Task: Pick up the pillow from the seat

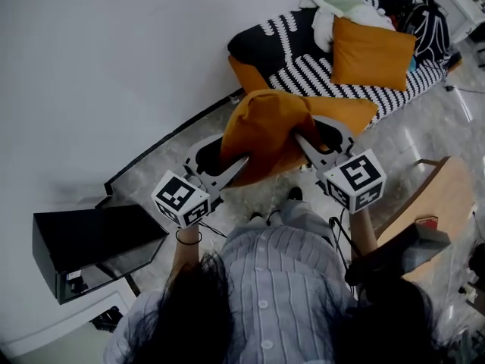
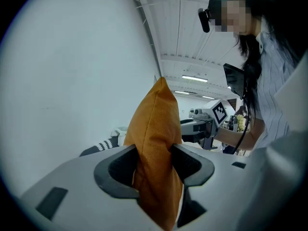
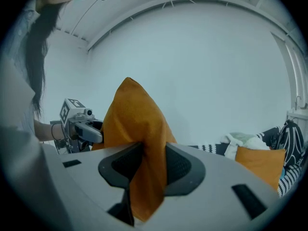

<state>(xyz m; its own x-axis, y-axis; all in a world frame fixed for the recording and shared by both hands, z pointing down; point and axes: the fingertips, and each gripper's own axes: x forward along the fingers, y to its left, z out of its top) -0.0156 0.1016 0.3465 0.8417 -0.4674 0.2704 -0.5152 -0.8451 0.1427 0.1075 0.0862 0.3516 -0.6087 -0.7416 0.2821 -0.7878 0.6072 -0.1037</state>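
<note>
An orange pillow (image 1: 265, 131) hangs in the air between both grippers, off the black-and-white patterned seat (image 1: 318, 70). My left gripper (image 1: 227, 158) is shut on the pillow's left edge; in the left gripper view the orange fabric (image 2: 154, 148) is pinched between its jaws. My right gripper (image 1: 312, 139) is shut on the right edge, and the right gripper view shows the pillow's cloth (image 3: 144, 153) squeezed between its pads. Each gripper view also catches the other gripper beyond the pillow.
A second orange pillow (image 1: 371, 51) and a pale bundle of cloth (image 1: 337, 14) lie on the seat, with a dark bag (image 1: 432, 25) at its far end. A black box (image 1: 83, 245) stands at the left by the wall. A wooden surface (image 1: 432, 196) is at the right.
</note>
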